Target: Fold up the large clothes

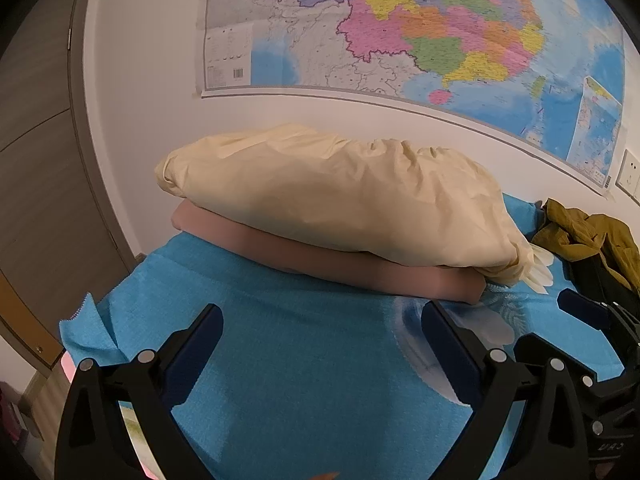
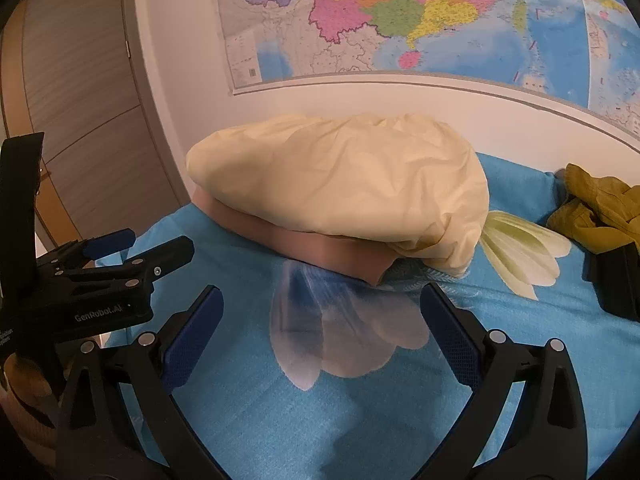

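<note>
Against a white wall hung with a large coloured map (image 1: 420,28), a bed spread with a bright blue flower-printed blanket (image 1: 300,360) carries a folded cream garment (image 1: 332,196) stacked on a folded dusty-pink garment (image 1: 360,268), while a crumpled olive-green garment (image 2: 600,204) lies well apart at the right. Both the left gripper (image 1: 322,340) and right gripper (image 2: 322,316) hover with jaws released and empty. The likely next step is the olive piece: spread it flat, pinching two matching corners before folding.

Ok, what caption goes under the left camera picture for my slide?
Open left gripper faces cream garment stacked on folded pink garment.
</note>
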`<action>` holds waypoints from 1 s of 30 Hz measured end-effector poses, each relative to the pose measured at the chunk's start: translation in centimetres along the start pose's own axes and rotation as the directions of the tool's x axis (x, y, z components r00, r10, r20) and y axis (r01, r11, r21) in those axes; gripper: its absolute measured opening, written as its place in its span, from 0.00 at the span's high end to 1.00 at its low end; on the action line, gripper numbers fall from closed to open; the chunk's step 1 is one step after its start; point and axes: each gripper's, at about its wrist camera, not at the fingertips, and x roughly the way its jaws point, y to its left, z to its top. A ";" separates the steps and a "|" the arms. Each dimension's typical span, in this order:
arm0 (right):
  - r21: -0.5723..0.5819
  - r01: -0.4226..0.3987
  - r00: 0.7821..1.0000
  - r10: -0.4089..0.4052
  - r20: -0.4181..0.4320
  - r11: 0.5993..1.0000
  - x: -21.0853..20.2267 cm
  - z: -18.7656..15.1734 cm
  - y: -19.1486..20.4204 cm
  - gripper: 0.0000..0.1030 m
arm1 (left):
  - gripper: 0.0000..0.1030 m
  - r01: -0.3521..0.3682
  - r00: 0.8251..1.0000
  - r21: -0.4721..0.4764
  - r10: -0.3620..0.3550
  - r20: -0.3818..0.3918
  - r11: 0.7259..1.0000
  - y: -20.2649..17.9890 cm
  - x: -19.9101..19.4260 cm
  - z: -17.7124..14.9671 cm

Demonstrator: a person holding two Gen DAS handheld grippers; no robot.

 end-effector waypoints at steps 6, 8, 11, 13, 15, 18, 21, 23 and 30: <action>0.004 0.005 1.000 -0.005 0.003 1.000 -0.1 -0.1 -0.2 0.06 | 0.07 -0.003 1.000 -0.001 0.003 0.003 1.000 0.0 -0.3 -0.2; 0.005 -0.002 1.000 0.002 0.001 1.000 -0.2 -0.1 -0.2 0.06 | 0.07 -0.004 1.000 0.001 0.004 0.004 1.000 -0.1 -0.3 -0.2; 0.005 0.001 1.000 -0.001 0.002 1.000 -0.4 -0.1 -0.1 0.06 | 0.07 -0.003 1.000 0.002 0.003 0.004 1.000 -0.1 -0.3 -0.2; 0.002 0.003 1.000 -0.003 0.000 1.000 -0.4 -0.1 -0.1 0.06 | 0.07 -0.003 1.000 0.006 0.003 0.004 1.000 -0.2 -0.3 -0.2; 0.006 0.005 1.000 -0.005 0.004 1.000 -0.5 -0.1 -0.2 0.06 | 0.07 -0.003 1.000 0.008 0.003 0.006 1.000 -0.3 -0.4 -0.2; 0.012 0.004 1.000 -0.004 0.005 1.000 -0.6 -0.1 -0.3 0.06 | 0.07 -0.001 1.000 0.007 0.001 0.005 1.000 -0.3 -0.5 -0.2; 0.011 0.005 1.000 -0.005 0.005 1.000 -0.7 -0.2 -0.3 0.06 | 0.07 0.000 1.000 0.008 0.000 0.006 1.000 -0.3 -0.5 -0.3; 0.012 0.004 1.000 -0.004 0.005 1.000 -0.8 -0.2 -0.3 0.06 | 0.07 0.000 1.000 0.008 0.000 0.004 1.000 -0.3 -0.5 -0.3; 0.010 0.006 1.000 -0.007 0.013 1.000 -1.2 -0.2 -0.5 0.06 | 0.07 -0.001 1.000 0.008 0.001 0.003 1.000 -0.6 -0.7 -0.4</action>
